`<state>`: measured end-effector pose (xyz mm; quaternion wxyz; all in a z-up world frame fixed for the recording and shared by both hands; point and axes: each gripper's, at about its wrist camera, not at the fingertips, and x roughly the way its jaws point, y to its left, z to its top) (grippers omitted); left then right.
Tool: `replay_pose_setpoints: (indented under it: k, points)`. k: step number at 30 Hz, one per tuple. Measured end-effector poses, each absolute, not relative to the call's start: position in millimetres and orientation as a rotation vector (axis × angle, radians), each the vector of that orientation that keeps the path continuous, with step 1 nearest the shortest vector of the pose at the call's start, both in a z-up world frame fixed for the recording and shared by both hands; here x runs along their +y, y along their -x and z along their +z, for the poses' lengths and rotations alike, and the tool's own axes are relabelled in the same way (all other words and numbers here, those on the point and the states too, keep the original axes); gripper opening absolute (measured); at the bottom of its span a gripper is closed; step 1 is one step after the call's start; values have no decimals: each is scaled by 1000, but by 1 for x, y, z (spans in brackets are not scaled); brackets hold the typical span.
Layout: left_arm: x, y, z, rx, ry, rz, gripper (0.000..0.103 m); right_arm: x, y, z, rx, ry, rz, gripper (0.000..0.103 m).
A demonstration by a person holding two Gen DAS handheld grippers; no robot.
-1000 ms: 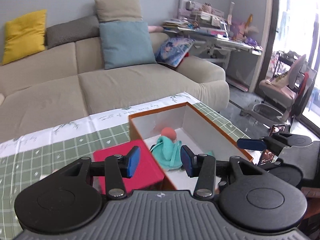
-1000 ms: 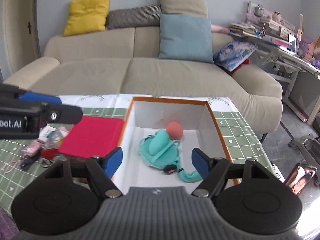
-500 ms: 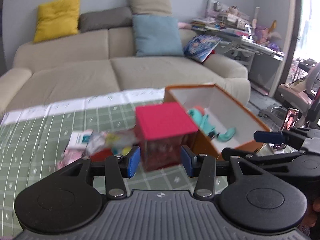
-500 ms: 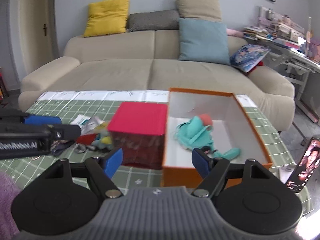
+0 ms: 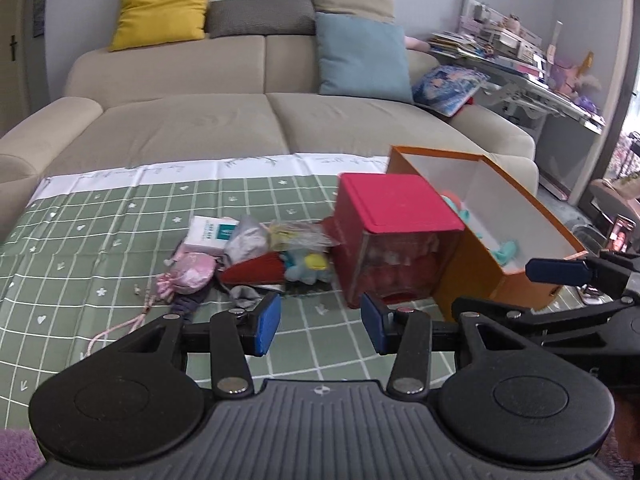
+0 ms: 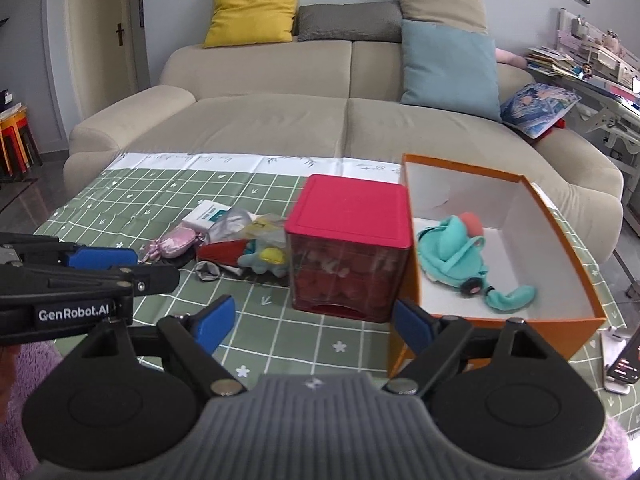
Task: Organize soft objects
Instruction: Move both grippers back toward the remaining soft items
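Observation:
An orange box (image 6: pixel 560 216) (image 5: pixel 536 208) with a white inside stands on the right of the table and holds a teal plush toy (image 6: pixel 452 252). Left of the red-lidded container (image 6: pixel 352 248) (image 5: pixel 396 236) lies a pile of soft things: a blue and yellow plush (image 5: pixel 308 268) (image 6: pixel 264 260), a pink pouch (image 5: pixel 188 272) (image 6: pixel 176 240), a red cloth (image 5: pixel 256 270) and a grey piece (image 5: pixel 244 296). My left gripper (image 5: pixel 320 322) is open and empty, in front of the pile. My right gripper (image 6: pixel 312 322) is open and empty, in front of the container.
A green checked cloth (image 5: pixel 80 240) covers the table. A white packet (image 5: pixel 212 234) and a crinkled clear bag (image 5: pixel 296 234) lie in the pile. A phone (image 6: pixel 624 364) lies at the right table edge. A beige sofa (image 6: pixel 320 120) with cushions stands behind.
Both grippers have pulled back from the orange box toward the table's near edge. The left view has swung left, so the pile of soft things now lies ahead of it.

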<state>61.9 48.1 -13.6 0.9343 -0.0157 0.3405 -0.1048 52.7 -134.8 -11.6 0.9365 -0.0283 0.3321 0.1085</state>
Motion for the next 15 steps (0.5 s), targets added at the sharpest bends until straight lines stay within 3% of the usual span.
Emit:
replay_pose_setpoints:
  k: [4, 10, 15]
  points:
    - [61, -67, -16, 687, 44, -177, 54, -120, -64, -16, 680, 65, 239, 83]
    - [88, -84, -24, 702, 74, -118, 54, -94, -86, -25, 683, 87, 293, 72]
    - [108, -109, -31, 721, 67, -81, 54, -70, -112, -37, 696, 103, 351, 72]
